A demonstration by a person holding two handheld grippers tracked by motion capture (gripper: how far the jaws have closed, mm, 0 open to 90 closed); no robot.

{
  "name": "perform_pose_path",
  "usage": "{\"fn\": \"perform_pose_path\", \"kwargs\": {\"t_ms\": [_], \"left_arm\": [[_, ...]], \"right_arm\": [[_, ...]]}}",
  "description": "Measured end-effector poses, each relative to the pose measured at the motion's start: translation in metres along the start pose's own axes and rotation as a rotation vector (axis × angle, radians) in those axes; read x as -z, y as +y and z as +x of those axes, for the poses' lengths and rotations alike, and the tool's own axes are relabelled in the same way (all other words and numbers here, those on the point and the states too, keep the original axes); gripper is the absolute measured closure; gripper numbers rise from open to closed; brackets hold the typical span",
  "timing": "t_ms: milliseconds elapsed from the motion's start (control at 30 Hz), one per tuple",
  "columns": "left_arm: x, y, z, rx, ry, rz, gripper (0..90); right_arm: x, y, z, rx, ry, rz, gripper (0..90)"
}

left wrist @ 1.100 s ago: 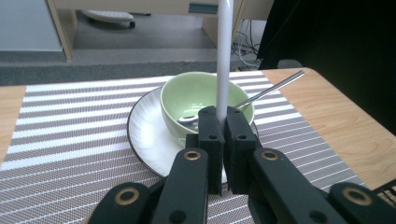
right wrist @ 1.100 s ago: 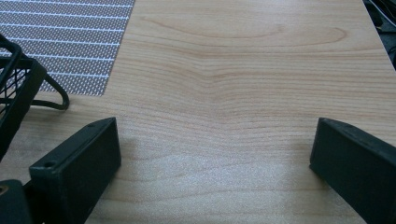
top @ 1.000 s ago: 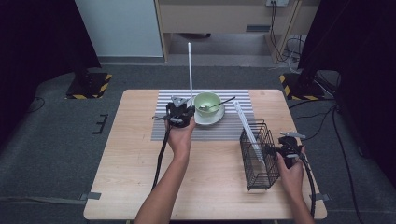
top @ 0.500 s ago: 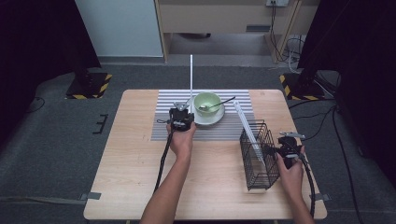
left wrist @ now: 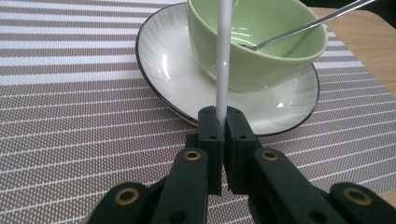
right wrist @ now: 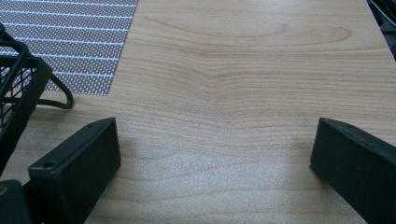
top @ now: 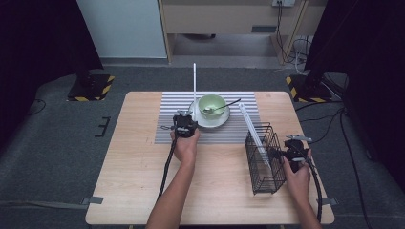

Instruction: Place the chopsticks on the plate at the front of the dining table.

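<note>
left hand-held gripper (left wrist: 223, 122) clamping upright white stick (left wrist: 223, 60), beside green bowl (left wrist: 261, 46)

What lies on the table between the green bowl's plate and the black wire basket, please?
In the high view, bare striped placemat lies between the plate and the wire basket; a white stick leans from the basket over that stretch.

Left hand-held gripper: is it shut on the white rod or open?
Shut on it. In the left gripper view the left hand-held gripper has both jaws pressed against the white rod, which rises between them beside the green bowl.

Lab: hazard-taped stand bases (top: 90, 88), cables (top: 293, 45)
</note>
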State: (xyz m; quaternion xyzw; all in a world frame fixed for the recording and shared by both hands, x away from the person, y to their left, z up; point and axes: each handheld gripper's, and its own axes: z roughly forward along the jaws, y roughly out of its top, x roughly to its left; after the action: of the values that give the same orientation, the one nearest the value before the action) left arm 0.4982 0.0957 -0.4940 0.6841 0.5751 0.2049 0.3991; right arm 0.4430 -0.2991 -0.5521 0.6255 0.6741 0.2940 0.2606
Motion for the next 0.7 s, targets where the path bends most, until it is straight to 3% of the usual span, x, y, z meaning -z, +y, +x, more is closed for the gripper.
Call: {"fn": "perform_pose_path", "kwargs": {"t_ms": [700], "left_arm": [[-0.0007,-0.0025,0.0059,0.021,-0.003,0.023,86.3]], "right_arm": [[0.0001,-0.0002,0.0003,-0.002,-0.003,0.000,1.8]]}}
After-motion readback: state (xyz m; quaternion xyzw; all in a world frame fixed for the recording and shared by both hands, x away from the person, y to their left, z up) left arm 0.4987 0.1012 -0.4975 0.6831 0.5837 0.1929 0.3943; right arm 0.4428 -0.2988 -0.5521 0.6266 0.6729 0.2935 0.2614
